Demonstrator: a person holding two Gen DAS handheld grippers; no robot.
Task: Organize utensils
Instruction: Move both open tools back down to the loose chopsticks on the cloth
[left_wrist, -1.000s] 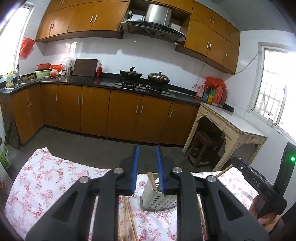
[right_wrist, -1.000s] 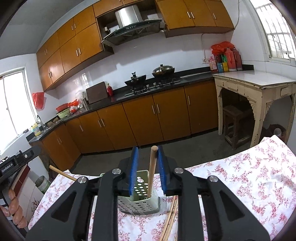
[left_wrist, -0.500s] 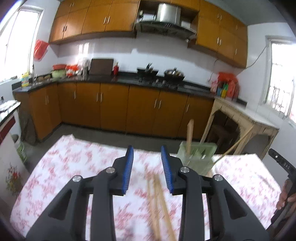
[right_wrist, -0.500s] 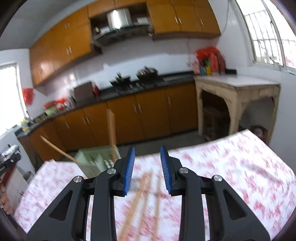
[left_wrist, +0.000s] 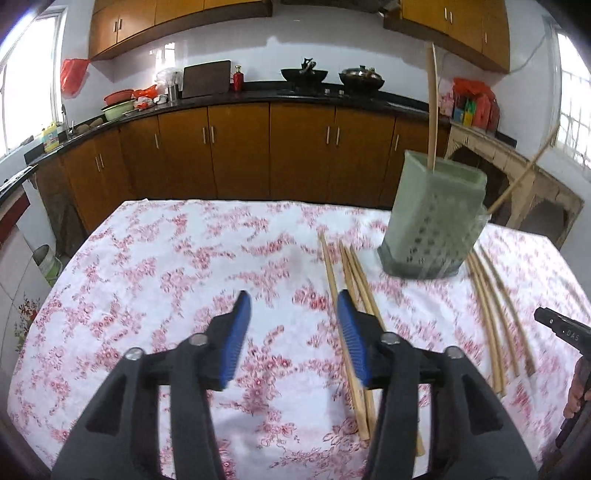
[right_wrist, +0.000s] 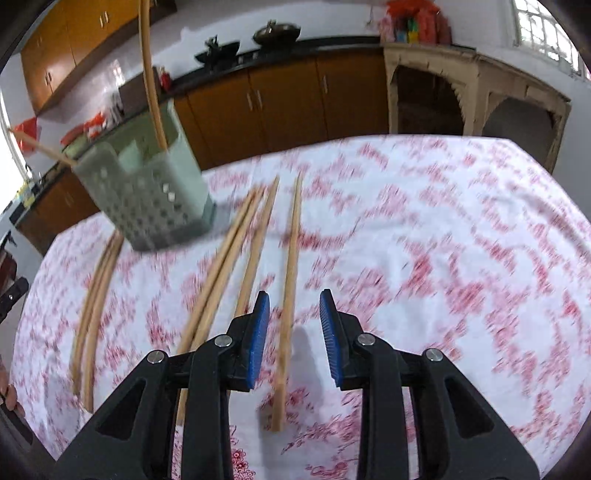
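Where blur smears, chopsticks (right_wrist: 290, 280) indistinct.

My left gripper (left_wrist: 291, 306) and right gripper (right_wrist: 294, 306) are black with blue pads. The tablecloth (left_wrist: 177, 251) is white with a red floral print. The perforated holder (left_wrist: 432, 218) is pale green, the chopsticks (right_wrist: 288, 295) light tan, the cabinets (left_wrist: 240, 147) orange-brown.

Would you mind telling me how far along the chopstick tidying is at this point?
Early stage. Done: two chopsticks already stand in the green holder. In hand: nothing; the right gripper is open with one loose chopstick lying between its fingers, not yet pinched, and the left gripper is opening over the floral cloth beside another group. Left: all the chopsticks lying either side of the holder.
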